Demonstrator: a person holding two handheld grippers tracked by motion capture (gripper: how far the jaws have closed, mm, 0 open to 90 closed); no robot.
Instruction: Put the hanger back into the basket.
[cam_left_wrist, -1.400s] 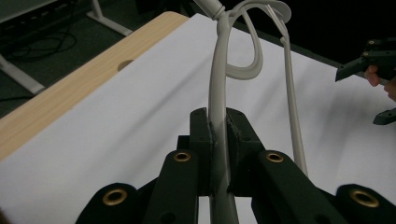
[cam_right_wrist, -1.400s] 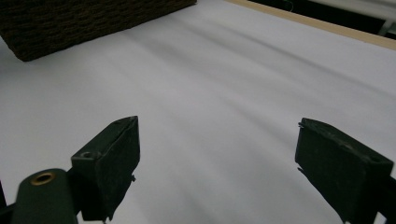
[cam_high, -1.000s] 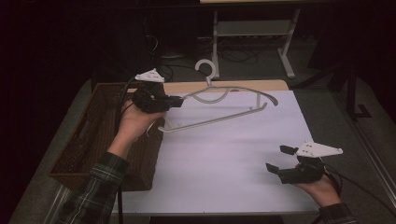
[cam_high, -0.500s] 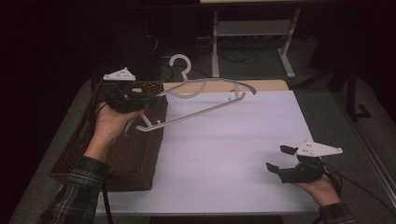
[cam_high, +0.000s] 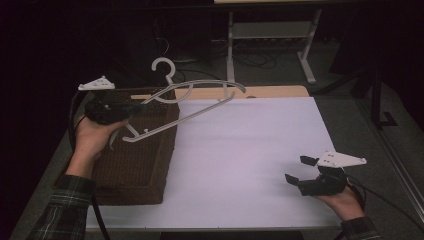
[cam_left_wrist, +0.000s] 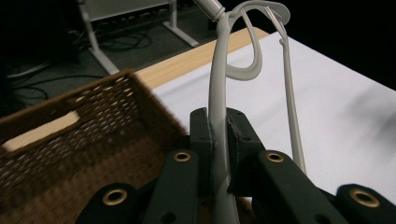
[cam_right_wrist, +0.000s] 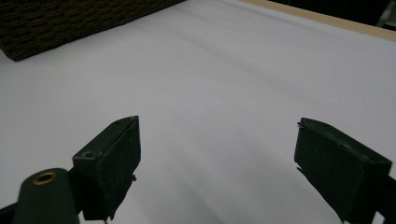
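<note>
A dim room surrounds a table (cam_high: 280, 92) covered by a white sheet (cam_high: 240, 165). At the left edge sits a dark woven basket (cam_high: 135, 165). Above it, the left gripper (cam_high: 132, 106) holds a white plastic hanger (cam_high: 200, 107) in the air. In the left gripper view the jaws are closed tight on one thin bar of the hanger (cam_left_wrist: 218, 116), which runs up between the pads and away toward the hook. The hanger stretches rightward over the basket's far corner and the sheet. At the near right, the right gripper (cam_high: 299, 170) rests low over the sheet, jaws spread wide with nothing between them. No writing or labels can be read.
</note>
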